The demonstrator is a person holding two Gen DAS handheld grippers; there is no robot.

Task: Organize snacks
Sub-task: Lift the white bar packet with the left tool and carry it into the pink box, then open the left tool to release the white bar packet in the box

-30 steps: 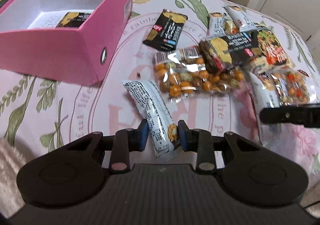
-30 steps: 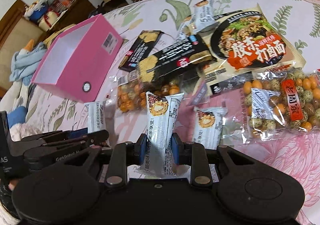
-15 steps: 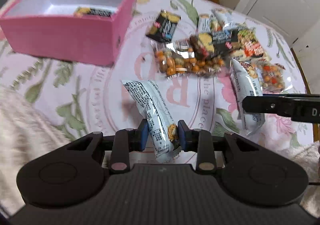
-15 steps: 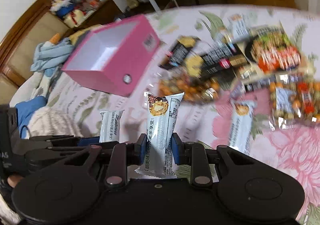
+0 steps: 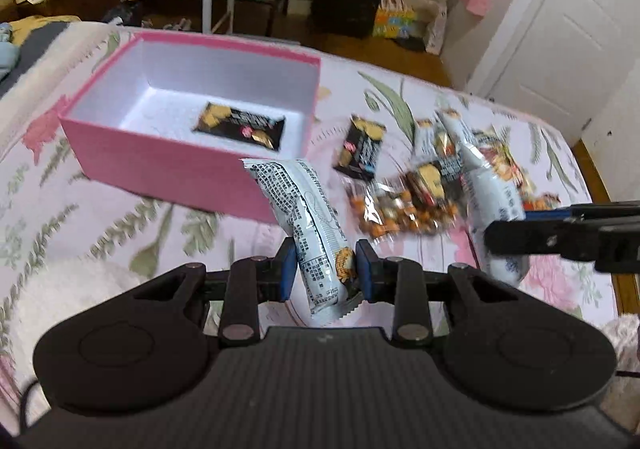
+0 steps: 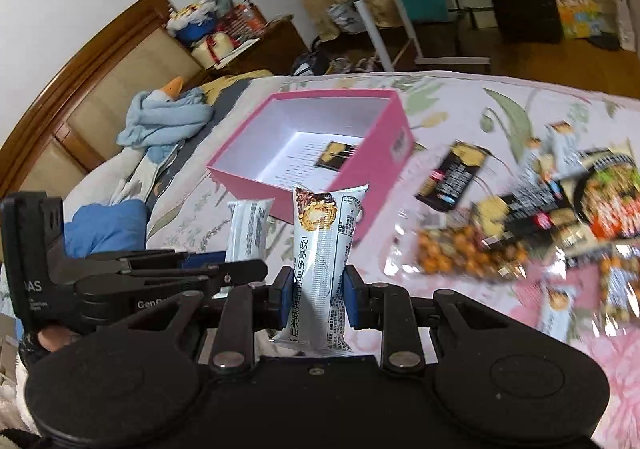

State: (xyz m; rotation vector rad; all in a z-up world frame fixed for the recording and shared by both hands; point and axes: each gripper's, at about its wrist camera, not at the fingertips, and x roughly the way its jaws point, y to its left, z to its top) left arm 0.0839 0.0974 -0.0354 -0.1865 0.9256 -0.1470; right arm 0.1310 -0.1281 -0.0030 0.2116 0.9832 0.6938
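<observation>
Nearest, left gripper [image 5: 325, 269] clamped on a white packet [image 5: 308, 225]; right gripper [image 6: 316, 295] clamped on a second packet [image 6: 326, 249], both held aloft; beyond, pink box [image 6: 382, 153] holding one black snack [image 5: 240, 125]; best carried over the rim before release.

- My left tongs [image 5: 325, 270] are matt black plastic with blue pads, pinching a glossy, crinkled white foil snack packet [image 5: 308, 225].
- My right tongs [image 6: 316, 295] pinch another shiny white packet [image 6: 323, 269].
- At 11 o'clock, the pink box [image 5: 168, 157] looks like smooth matt card, white inside.
- The bed cover [image 5: 100, 233] is soft floral cloth.
</observation>
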